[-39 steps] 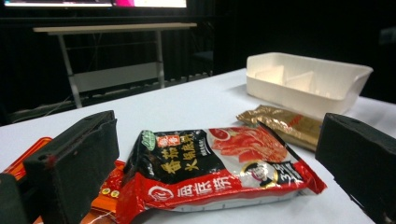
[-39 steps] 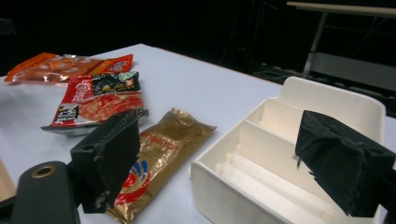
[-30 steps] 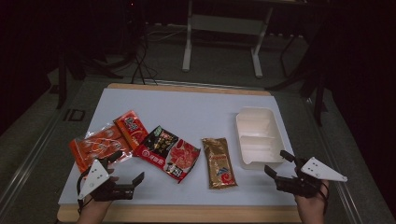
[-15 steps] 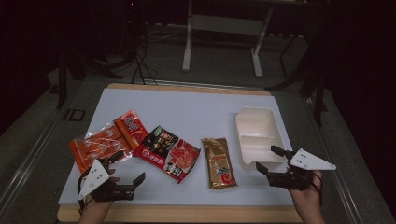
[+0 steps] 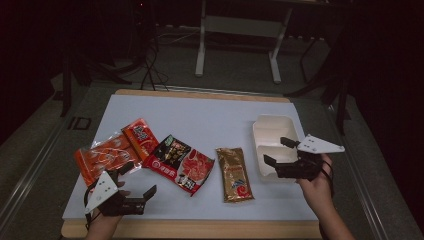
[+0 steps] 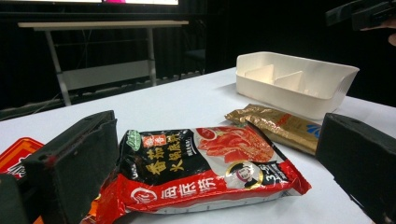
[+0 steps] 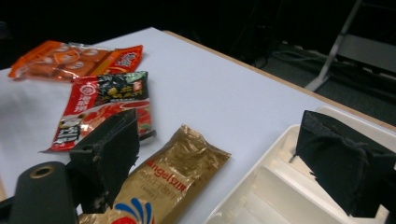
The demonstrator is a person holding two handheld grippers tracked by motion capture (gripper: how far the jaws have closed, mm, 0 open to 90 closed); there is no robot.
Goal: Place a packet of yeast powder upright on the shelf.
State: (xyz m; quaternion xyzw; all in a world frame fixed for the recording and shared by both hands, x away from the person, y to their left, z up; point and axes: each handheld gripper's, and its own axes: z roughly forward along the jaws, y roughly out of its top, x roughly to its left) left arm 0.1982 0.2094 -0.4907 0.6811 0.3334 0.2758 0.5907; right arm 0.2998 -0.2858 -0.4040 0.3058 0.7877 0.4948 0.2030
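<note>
Right tongs (image 5: 277, 150) partly cover the white tray (image 5: 272, 131).

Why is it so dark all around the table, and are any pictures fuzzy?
High view: only the white table is lit, the room behind is black. Left gripper view: the near black jaws are soft, the red and black packet sharp. Right gripper view: the gold packet shines, the jaws blur.
</note>
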